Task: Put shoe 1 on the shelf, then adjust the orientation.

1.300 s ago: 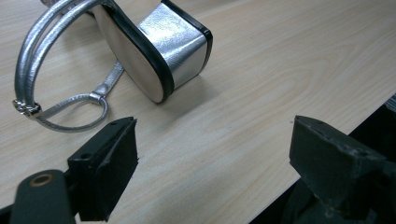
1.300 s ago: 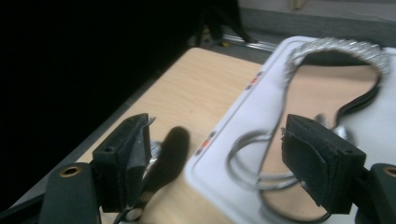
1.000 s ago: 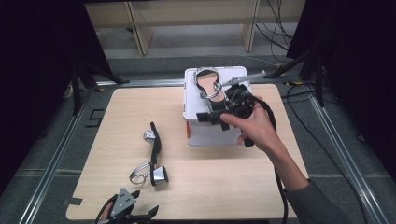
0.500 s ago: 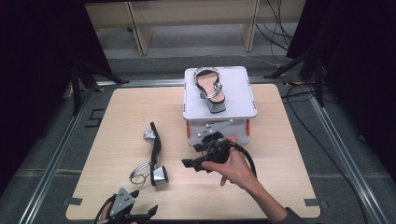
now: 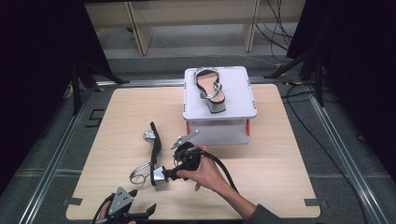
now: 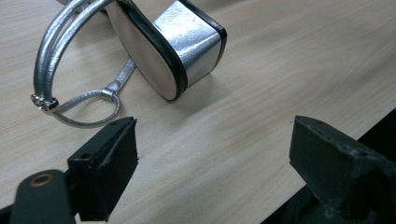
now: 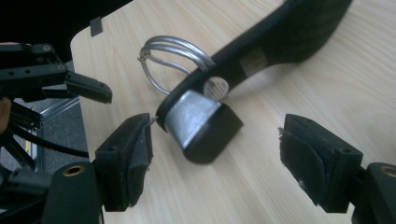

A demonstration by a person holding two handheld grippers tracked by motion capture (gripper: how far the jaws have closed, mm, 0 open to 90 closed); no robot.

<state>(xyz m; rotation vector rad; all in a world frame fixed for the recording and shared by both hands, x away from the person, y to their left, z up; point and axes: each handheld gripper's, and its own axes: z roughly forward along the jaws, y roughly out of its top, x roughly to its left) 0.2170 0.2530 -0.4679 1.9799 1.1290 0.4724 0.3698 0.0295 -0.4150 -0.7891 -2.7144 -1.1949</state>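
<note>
A black-and-silver sandal (image 5: 154, 156) is lying on its side on the wooden table (image 5: 280, 158), its long axis running away from the person, silver block heel (image 7: 198, 122) nearest, toe pointing toward the white stand (image 5: 243, 100). The right gripper (image 5: 175, 175) is hovering at the heel, jaws spread and apparently not touching it. The left gripper (image 5: 133, 214) is waiting near the table's edge, jaws parted, empty. A second sandal (image 5: 210, 88) is sitting atop the stand.

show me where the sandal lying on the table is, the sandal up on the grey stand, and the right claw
Sandal on the table (image 5: 155, 148), high view: on its black sole edge.
Sandal on the stand (image 5: 208, 85), high view: on its insole.
Grey stand (image 5: 238, 93), high view: on its bare top.
Right claw (image 7: 215, 154), right gripper view: midway between its open tips.
</note>
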